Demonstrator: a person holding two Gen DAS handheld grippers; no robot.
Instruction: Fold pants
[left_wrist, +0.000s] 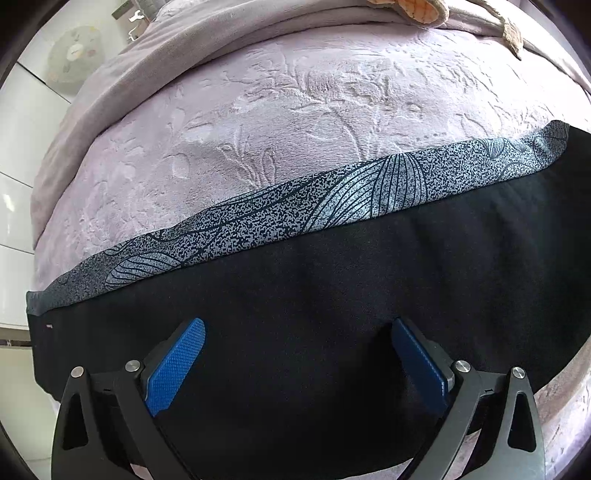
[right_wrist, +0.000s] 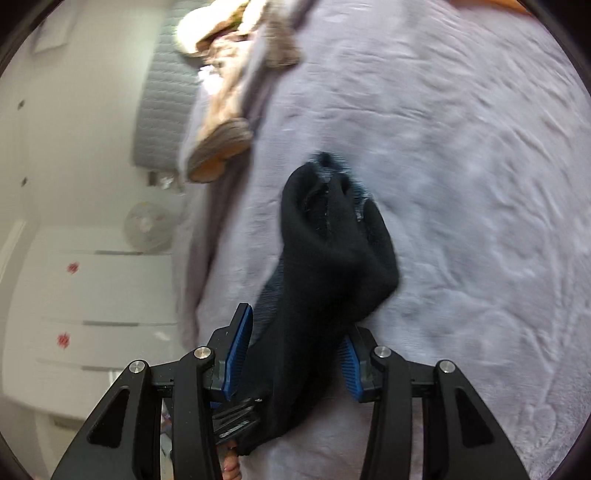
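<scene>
Black pants on a lilac bed, one end gripped on the right, the left gripper spread over the cloth.

No brand, label or legible writing shows in either view. The left gripper (left_wrist: 297, 354) has its jaws spread wide, nothing between its blue pads (left_wrist: 173, 363); the black pants (left_wrist: 332, 295) lie flat beneath and ahead of them, with a speckled grey leaf-print band (left_wrist: 295, 206) along the far edge and the embossed lilac blanket (left_wrist: 258, 122) beyond. The right gripper (right_wrist: 295, 354) pinches a bunched end of the pants (right_wrist: 332, 251) between its jaws, the cloth rising ahead of them over the blanket (right_wrist: 461, 184). That view is blurred: a tan quilted item (right_wrist: 221, 110) ahead-left is hard to identify, and white drawers (right_wrist: 92, 295) stand left.
</scene>
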